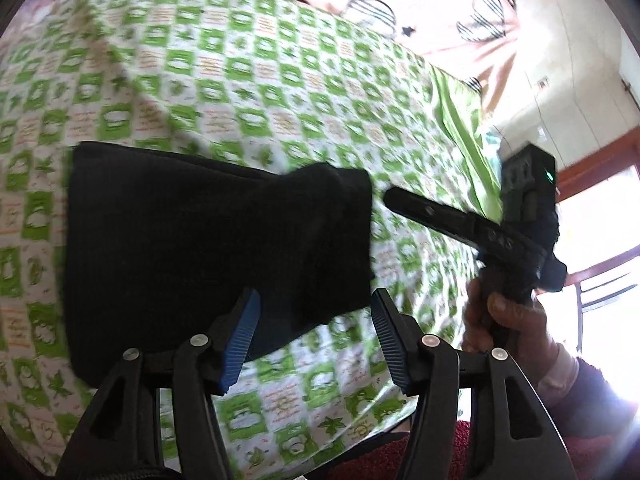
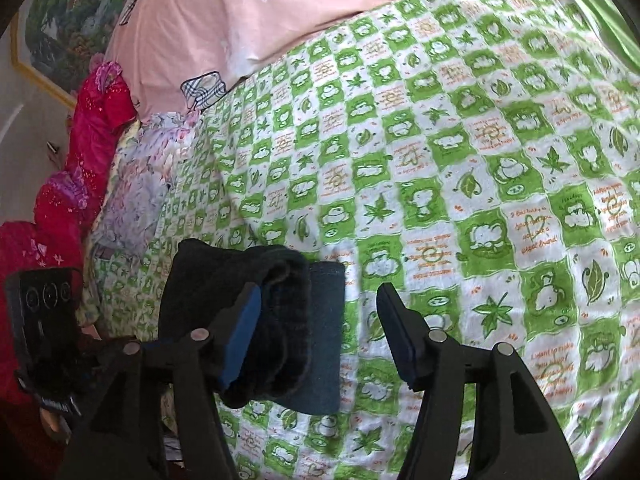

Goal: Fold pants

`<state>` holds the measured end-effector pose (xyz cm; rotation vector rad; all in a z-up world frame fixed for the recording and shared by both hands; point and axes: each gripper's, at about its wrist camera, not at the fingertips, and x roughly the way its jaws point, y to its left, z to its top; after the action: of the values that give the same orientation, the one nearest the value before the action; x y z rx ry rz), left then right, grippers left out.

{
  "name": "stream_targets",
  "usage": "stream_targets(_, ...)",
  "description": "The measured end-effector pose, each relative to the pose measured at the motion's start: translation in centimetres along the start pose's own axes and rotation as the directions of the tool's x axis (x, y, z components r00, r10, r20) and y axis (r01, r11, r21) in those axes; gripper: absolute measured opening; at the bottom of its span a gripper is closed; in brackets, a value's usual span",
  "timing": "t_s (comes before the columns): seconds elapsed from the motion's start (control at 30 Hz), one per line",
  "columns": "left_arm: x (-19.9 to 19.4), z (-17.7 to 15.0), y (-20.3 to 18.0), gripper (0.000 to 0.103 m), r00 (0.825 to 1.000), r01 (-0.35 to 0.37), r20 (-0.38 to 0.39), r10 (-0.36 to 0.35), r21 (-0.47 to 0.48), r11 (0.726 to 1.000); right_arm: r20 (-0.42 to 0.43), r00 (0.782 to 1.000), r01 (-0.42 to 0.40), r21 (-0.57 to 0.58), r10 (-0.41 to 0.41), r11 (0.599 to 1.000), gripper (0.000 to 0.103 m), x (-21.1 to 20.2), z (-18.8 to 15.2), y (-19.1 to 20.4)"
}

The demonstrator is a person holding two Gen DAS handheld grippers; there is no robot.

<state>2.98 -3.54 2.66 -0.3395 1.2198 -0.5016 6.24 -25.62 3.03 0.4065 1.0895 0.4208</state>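
In the left wrist view, the left gripper (image 1: 316, 332) stood open with nothing between its blue pads; the folded black pants (image 1: 208, 248) lay ahead of its tips on the green checked sheet (image 1: 280, 92), apparently released to rest flat; the right gripper (image 1: 424, 210) reached in from the right, its jaw gap hard to judge. In the right wrist view, it (image 2: 318, 334) gaped empty, the pants (image 2: 256, 320) beside its left finger; their near edge was hidden.
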Motion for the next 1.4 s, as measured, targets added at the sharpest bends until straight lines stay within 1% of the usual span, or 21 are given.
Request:
stream_targets(0.17,-2.2,0.4,2.7,0.059,0.998,-0.041,0.049,0.045,-0.071,0.997,0.007,0.999,0.043,-0.051,-0.043,0.998,0.067,0.5,-0.2,2.7)
stream_targets(0.3,-3.5,0.8,4.7,0.06,0.994,-0.078,0.07,0.086,-0.11,0.991,0.05,0.996,0.083,-0.093,-0.078,0.992,0.068,0.4,-0.2,4.6)
stream_targets(0.5,-4.3,1.4,6.5,0.064,0.989,-0.104,0.09,0.119,-0.154,0.982,0.055,0.991,0.128,-0.111,-0.122,0.986,0.07,1.1,-0.1,6.1)
stream_targets(0.6,-4.3,1.7,7.3,0.064,0.986,-0.124,0.09,0.14,-0.169,0.978,0.047,0.987,0.155,-0.111,-0.151,0.982,0.071,1.7,-0.4,6.4)
stream_targets(0.8,-3.6,2.6,8.2,0.067,0.981,-0.163,0.071,0.179,-0.186,0.969,0.027,0.983,0.182,-0.102,-0.181,0.978,0.072,2.4,-1.3,6.4)
stream_targets(1.03,-2.3,3.4,9.3,0.068,0.977,-0.196,0.039,0.208,-0.199,0.96,0.013,0.97,0.242,-0.137,-0.242,0.961,0.072,3.2,-2.8,6.7)
stream_targets(1.17,-1.4,4.0,10.1,0.068,0.975,-0.213,0.022,0.223,-0.215,0.953,0.0,0.964,0.264,-0.125,-0.266,0.956,0.072,3.5,-3.3,6.0)
stream_targets(1.4,-0.4,5.0,11.2,0.067,0.962,-0.262,0.01,0.271,-0.224,0.939,0.006,0.956,0.293,-0.104,-0.294,0.95,0.078,3.4,-3.8,5.2)
